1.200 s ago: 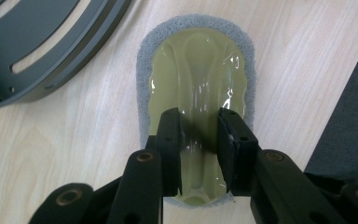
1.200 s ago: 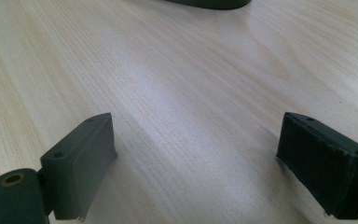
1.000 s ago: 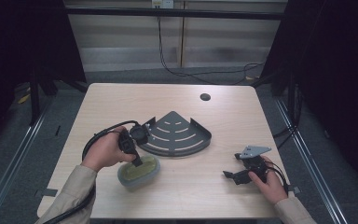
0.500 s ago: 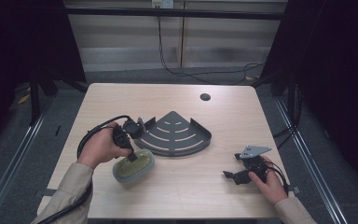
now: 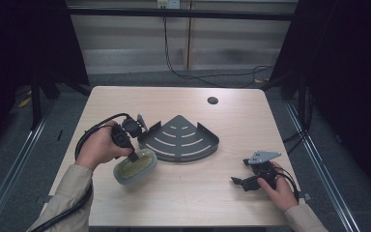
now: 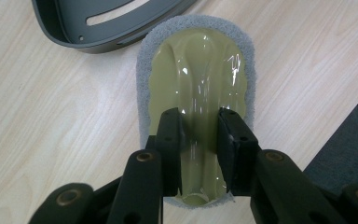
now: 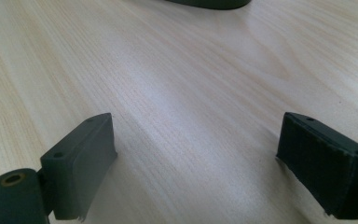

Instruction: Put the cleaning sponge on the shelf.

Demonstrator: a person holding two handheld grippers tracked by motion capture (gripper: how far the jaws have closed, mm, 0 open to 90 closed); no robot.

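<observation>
The scrubbing sponge [image 6: 196, 88] — an olive-green oval handle with a raised ridge down its middle, set on a grey pad whose fuzzy rim shows all round — lies on the tabletop [image 5: 183, 104] toward its left side, nearer the person's edge than the far one. In the left gripper view the left gripper [image 6: 199, 135] comes down over it with its two black jaws closed on either side of that ridge, pinching the glossy green plastic between them; the sponge is gripped, with the pad facing the wood. From the high view the same sponge [image 5: 134, 166] sits just beside the curved front wall of a dark grey corner shelf [image 5: 181, 139], a fan-shaped metal tray with slots cut in its floor, which stands near the middle of the tabletop; whether sponge and shelf touch I cannot tell. The person's left hand [image 5: 96, 147] wraps the gripper, its black cable looping back toward the left edge. Well apart, near the right end of the person's edge, the right gripper [image 5: 244, 182] rests low over bare wood in the right hand [image 5: 279, 186] — its jaws stand wide apart with nothing between them. A small dark round hole [image 5: 213, 100] marks the tabletop near the far edge.
</observation>
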